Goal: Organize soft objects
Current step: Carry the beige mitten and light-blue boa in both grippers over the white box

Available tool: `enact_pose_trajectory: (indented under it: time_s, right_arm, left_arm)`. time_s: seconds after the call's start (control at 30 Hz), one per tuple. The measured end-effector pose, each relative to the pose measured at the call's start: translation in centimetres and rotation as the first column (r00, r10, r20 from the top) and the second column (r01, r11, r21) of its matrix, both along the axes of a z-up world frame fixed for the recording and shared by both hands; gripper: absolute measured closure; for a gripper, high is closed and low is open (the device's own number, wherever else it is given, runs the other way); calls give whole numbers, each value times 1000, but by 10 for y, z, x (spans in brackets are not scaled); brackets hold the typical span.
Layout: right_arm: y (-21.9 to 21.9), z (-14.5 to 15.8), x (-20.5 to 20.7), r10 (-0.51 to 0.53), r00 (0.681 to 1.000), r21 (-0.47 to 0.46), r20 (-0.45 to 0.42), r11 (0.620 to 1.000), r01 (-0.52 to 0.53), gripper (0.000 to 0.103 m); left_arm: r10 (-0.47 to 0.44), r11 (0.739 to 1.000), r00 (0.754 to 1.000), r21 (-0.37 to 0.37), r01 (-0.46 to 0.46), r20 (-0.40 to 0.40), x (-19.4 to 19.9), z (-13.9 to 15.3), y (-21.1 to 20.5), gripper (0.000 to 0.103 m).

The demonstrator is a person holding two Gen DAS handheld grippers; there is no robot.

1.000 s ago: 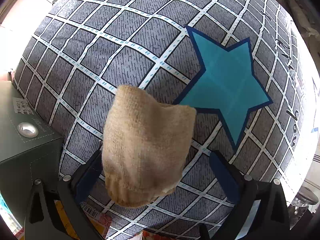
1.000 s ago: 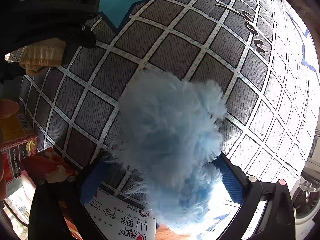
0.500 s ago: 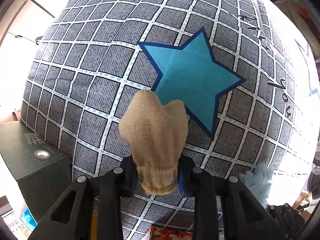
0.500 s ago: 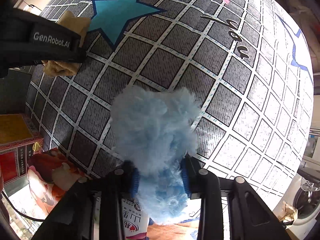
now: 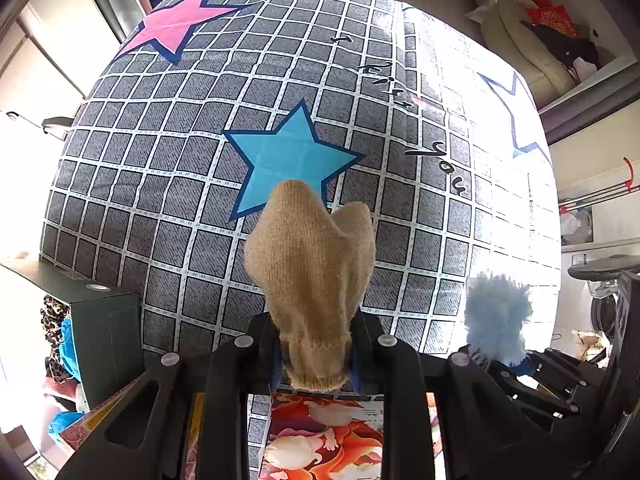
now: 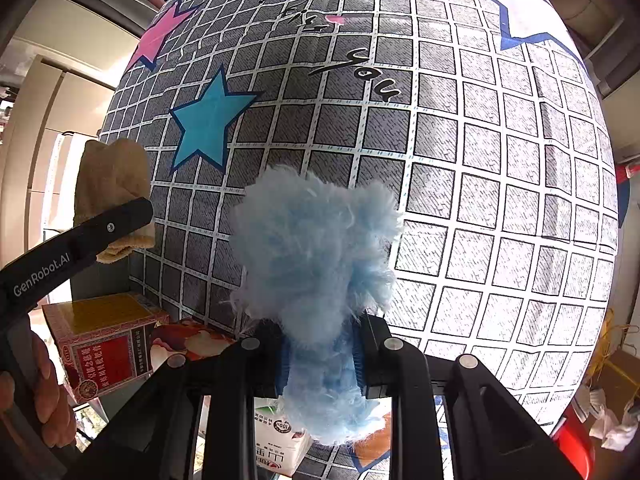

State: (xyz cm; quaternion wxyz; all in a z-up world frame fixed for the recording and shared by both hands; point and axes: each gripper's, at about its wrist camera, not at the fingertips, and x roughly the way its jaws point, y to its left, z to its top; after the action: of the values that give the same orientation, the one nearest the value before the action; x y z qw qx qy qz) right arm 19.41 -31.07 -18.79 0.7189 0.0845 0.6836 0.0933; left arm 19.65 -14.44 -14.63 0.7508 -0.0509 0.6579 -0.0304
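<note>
1. Two soft things are off the bed [image 5: 168,184] now: a second ago both hand-held grippers stood wide open around their items, half a second ago they had closed, and both views now sit higher, with much more of the checked bedspread in sight. Judged from that, both pickups are done and carrying to wherever the items belong is the step in hand.

2. The left hand-held gripper [image 5: 314,356] is clamped on the beige knitted sock [image 5: 312,264]. Its jaws pinch the cuff end, and the toe stands up in front of the teal star [image 5: 290,158] printed on the bedspread, overlapping the star's lower points in the left wrist view.

3. The right hand-held gripper [image 6: 320,356] is closed on the fluffy light-blue sock [image 6: 316,256]. The pads squeeze its lower part, so the fuzz bulges above and hangs below the jaws; in the right wrist view it sits to the lower right of the teal star [image 6: 206,120].

4. From the left wrist view the fluffy light-blue sock [image 5: 498,316] shows well to the right of the star and lower; from the right wrist view the beige knitted sock [image 6: 114,184] shows just left of the star, held in the left hand-held gripper [image 6: 120,220].

5. Below the star, off the near edge of the bed, lie a dark green box [image 5: 106,336], a red and yellow carton [image 6: 104,344] and printed packaging. Where the socks should go cannot be told.
</note>
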Motion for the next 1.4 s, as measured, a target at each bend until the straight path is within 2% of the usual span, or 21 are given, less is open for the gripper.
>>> enact_pose_trajectory:
  time_s: [0.33,0.6,0.77,0.9,1.07,1.23,1.4]
  right_arm:
    - [8,47,-51,-86,995,50,57,995,83,77]
    - [17,88,-96,-158,981,85,113,985,149,77]
    - [31,117,-116,-172,971,91,167,983,158,77]
    - [58,128,-128,-144,972,104,186,987,126,77]
    - [104,132,-137,-33,980,90,196,996,16,77]
    - [140,145,-141,70,969,61,238,994,-87,77]
    - [171,143,-145,156,961,44,229,984,-170,77]
  left_arm:
    - [-176,982,981,-59,181,82,-58,55,-6,76]
    - [-296,949,942,-64,308,157,-107,98,4,76]
    - [-324,939,923,-46,340,206,-136,117,25,76]
    - [-310,945,922,-35,326,230,-154,126,51,76]
    - [-244,965,936,-35,261,254,-170,135,87,76]
    - [-183,980,951,-28,196,249,-184,134,118,76]
    - [-118,992,964,-24,127,240,-199,130,149,76]
